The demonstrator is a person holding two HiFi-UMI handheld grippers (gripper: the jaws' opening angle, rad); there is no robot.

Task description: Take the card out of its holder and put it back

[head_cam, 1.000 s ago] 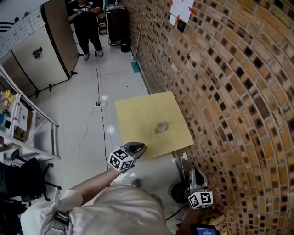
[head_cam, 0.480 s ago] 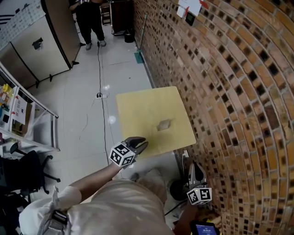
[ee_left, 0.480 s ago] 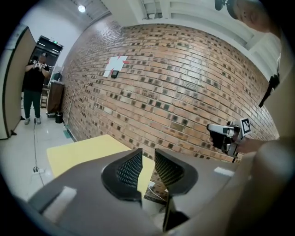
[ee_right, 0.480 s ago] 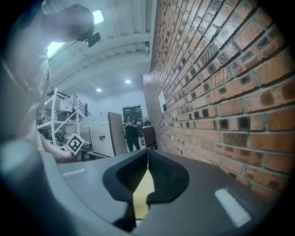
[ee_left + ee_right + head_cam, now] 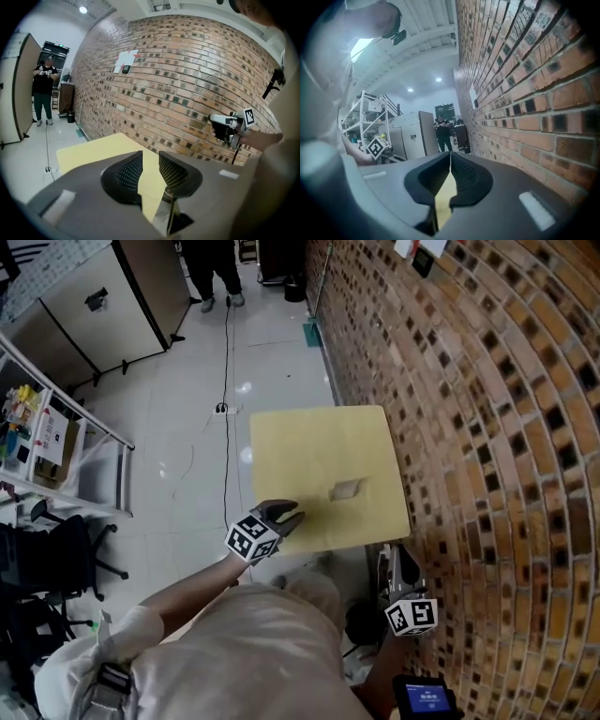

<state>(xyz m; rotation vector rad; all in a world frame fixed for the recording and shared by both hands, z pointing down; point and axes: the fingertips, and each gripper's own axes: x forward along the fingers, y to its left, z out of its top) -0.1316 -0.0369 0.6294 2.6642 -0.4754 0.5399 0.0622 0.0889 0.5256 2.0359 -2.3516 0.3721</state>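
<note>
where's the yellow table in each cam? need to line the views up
Head view: table at centre, its right edge beside the brick wall.
Left gripper view: table lower left of centre, partly behind the jaws; brick wall beyond it.
Right gripper view: only a yellow sliver low centre between the jaws, likely the table; brick wall fills the right.
Shared landmark: the brick wall.

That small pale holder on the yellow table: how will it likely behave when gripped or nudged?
The holder looks small and thin, so probably light. It lies flat on the smooth table, so it may slide when nudged rather than tip or roll. Stiffness cannot be judged.
</note>
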